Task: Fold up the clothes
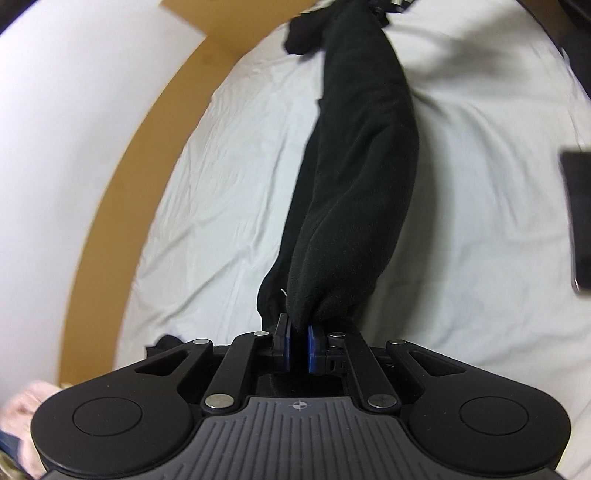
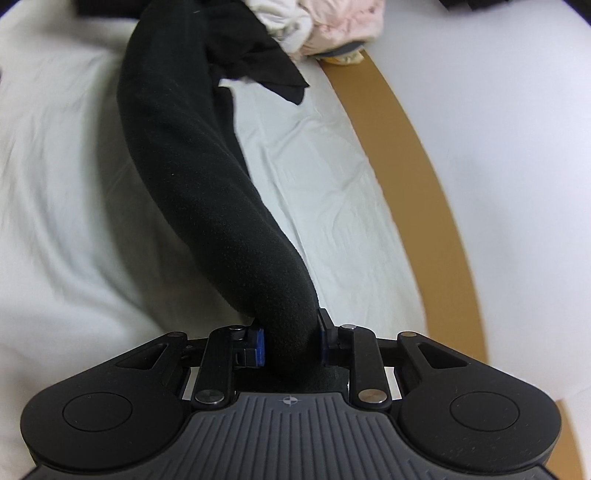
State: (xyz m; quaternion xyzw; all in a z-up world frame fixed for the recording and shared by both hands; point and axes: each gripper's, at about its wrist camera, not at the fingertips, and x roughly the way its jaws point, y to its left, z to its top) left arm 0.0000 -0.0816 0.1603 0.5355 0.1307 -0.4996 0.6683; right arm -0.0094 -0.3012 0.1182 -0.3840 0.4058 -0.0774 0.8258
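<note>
Left wrist view: the left gripper [image 1: 298, 341] has its jaws drawn nearly together on one end of a black garment [image 1: 354, 184], the cloth pinched between the blue pads [image 1: 311, 349]. From the jaws the garment runs straight ahead as a long, bunched band, raised above a white bed sheet [image 1: 229, 192], to its far end at the top of the view, where a dark fitting meets it; what that fitting is cannot be told. A loose flap hangs off the band to the left near that far end. Left of the jaws a tan strip [image 1: 122, 192] borders the sheet, with a pale surface beyond it. Far right of the jaws lies a blurred dark flat object [image 1: 578, 218] on the sheet. A pink cloth [image 1: 22, 413] shows behind and left of the jaws.

Right wrist view: the right gripper [image 2: 291, 341] holds the other end of the garment; its jaws stand moderately apart, filled by a thick roll of the black cloth. The band runs ahead and leftward over the sheet. Far ahead and right of the jaws sits a heap of white and pink clothes [image 2: 325, 26], touching the garment's loose flap. The tan strip curves along the right of the jaws.
</note>
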